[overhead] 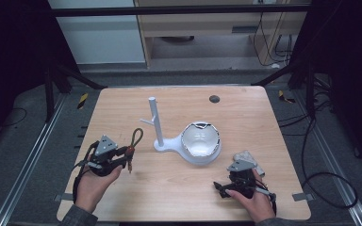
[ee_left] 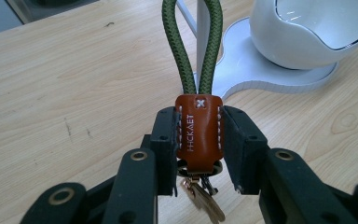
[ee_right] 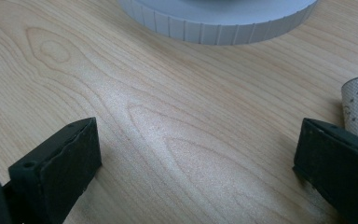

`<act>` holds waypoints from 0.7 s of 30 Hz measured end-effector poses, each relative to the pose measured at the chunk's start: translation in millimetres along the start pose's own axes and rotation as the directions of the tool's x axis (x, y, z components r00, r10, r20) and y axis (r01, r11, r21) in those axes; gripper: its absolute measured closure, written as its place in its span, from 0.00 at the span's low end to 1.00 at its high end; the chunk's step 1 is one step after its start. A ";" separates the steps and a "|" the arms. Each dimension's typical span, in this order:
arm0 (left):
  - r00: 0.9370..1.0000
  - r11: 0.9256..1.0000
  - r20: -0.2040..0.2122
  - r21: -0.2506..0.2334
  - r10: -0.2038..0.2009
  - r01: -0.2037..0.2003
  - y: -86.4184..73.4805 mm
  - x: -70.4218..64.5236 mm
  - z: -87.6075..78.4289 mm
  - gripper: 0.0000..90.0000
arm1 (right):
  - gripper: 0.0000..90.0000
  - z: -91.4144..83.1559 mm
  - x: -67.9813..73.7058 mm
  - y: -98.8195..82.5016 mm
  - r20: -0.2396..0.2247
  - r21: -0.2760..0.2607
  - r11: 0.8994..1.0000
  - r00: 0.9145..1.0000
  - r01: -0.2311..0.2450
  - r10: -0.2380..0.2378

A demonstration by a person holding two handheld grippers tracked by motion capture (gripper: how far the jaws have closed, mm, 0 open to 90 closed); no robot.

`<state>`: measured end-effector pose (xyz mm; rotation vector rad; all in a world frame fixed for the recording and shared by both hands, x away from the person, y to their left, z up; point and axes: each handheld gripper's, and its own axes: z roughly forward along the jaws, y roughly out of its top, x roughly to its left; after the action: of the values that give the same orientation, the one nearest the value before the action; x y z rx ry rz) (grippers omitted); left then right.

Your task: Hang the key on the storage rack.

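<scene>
A: Status?
B: My left gripper [ee_left: 199,140] is clamped on the keychain tab [ee_left: 199,133], near the stand [overhead: 156,123]. Right gripper [ee_right: 196,158] spread wide, empty.
A: Risk?
B: I'd guess the loop [ee_left: 193,42] snags the peg and tips it.

You sit at a light wooden table [overhead: 245,117] on grey carpet floor [overhead: 23,141]. Black frame struts [overhead: 75,77] flank it, cables [overhead: 320,155] trail on your right, pale wooden cabinet [overhead: 202,28] behind. Room is dim at both sides.
</scene>
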<state>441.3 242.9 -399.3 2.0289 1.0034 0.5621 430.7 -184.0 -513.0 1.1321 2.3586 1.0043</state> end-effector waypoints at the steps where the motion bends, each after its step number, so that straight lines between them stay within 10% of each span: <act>1: 1.000 1.000 0.001 -0.005 -0.001 0.001 0.0 -1.1 -0.8 0.74 | 0.01 0.0 0.0 0.0 0.000 0.000 1.000 1.000 0.000 0.000; 21: 1.000 0.996 0.029 -0.089 0.002 0.001 5.3 -21.5 -15.2 0.74 | 0.01 0.6 0.1 0.0 0.010 -0.003 1.000 1.000 -0.004 0.004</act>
<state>421.0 230.4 -387.0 1.9534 0.9449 0.5664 431.0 -183.7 -513.4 1.1385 2.3476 1.0003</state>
